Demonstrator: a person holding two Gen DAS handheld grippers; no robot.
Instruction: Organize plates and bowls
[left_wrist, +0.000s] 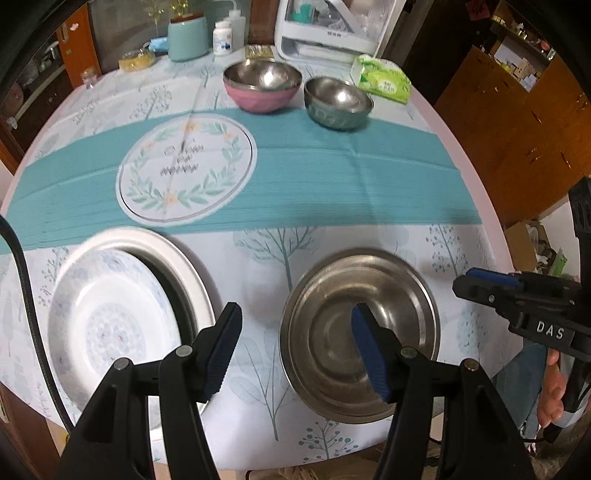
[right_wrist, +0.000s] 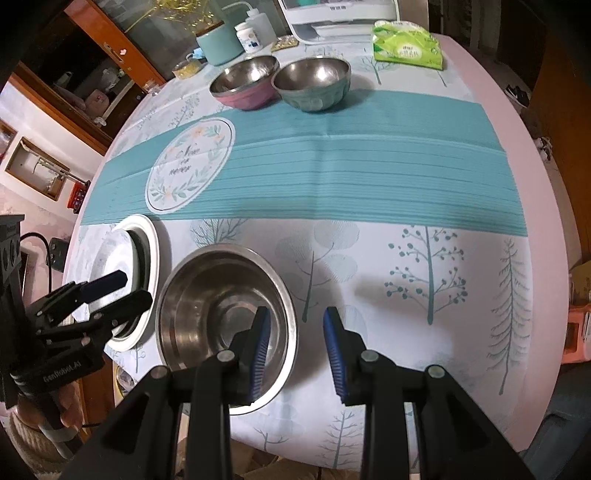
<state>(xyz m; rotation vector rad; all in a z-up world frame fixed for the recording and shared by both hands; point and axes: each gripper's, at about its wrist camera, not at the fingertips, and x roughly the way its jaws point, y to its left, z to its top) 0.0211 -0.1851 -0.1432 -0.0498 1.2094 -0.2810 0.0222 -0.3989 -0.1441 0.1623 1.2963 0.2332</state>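
Note:
A steel dish (left_wrist: 332, 332) (right_wrist: 207, 302) rests near the table's front edge. Left of it, a white patterned plate (left_wrist: 110, 325) leans tilted on a white-rimmed plate (left_wrist: 188, 269) (right_wrist: 146, 236). At the far side stand a pink steel-lined bowl (left_wrist: 262, 90) (right_wrist: 245, 83) and a green steel-lined bowl (left_wrist: 338, 105) (right_wrist: 314, 85). My left gripper (left_wrist: 297, 350) (right_wrist: 118, 291) hangs open above the gap between plate and dish, holding nothing. My right gripper (right_wrist: 297, 350) (left_wrist: 469, 282) hovers open over the dish's right rim, its pads not pressing on it.
A green tissue pack (left_wrist: 382, 79) (right_wrist: 408, 44), a teal jar (left_wrist: 188, 37), a white pill bottle (left_wrist: 222, 37), a yellow tape roll (left_wrist: 136, 61) and a white appliance (left_wrist: 328, 33) line the far edge. Wooden cabinets (left_wrist: 517, 122) stand to the right of the round table.

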